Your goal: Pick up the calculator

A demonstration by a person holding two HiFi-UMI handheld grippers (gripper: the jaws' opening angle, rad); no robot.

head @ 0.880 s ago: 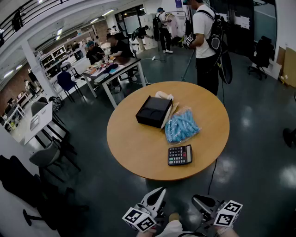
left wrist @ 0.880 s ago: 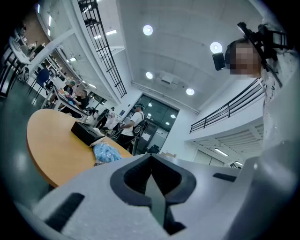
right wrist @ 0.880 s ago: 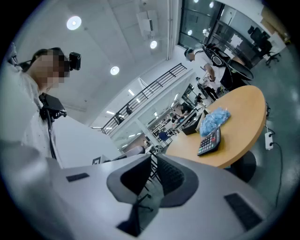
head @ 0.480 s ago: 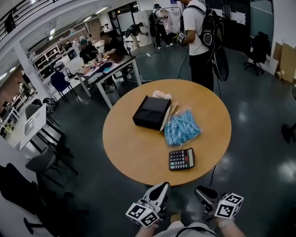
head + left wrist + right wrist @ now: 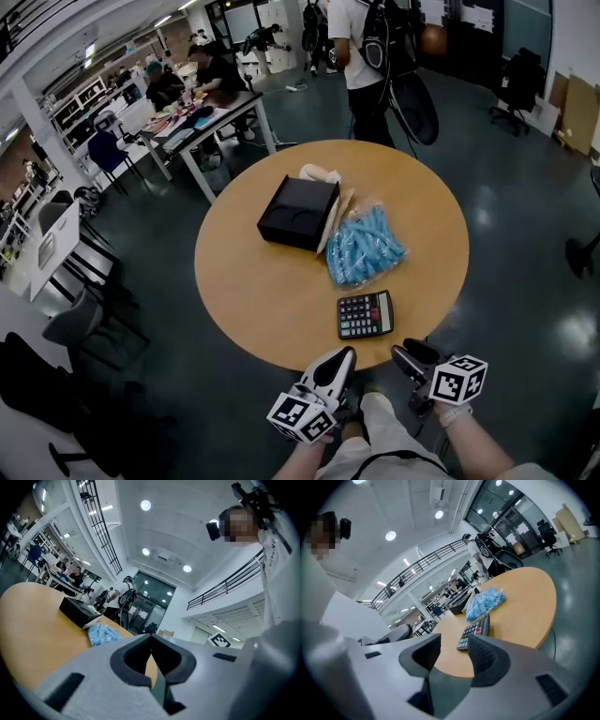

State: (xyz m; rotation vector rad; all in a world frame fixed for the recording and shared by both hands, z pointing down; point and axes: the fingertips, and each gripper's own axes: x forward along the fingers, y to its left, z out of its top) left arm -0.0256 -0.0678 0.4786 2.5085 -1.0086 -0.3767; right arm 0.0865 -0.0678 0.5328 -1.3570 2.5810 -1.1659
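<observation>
Two tongs hover off the near rim of the round surface [image 5: 253,291], touching nothing; the left tongs [image 5: 339,359] have their jaws together and empty; the right tongs [image 5: 405,354] tilt slightly down, jaws apart with nothing between them; the calculator [image 5: 365,315] lies flat just inside the near rim, ahead of both tongs and apart from them, nearer the right; farther on sits a blue bag [image 5: 364,248], a black box [image 5: 298,214] at its left; a person [image 5: 370,56] stands beyond the far edge.
</observation>
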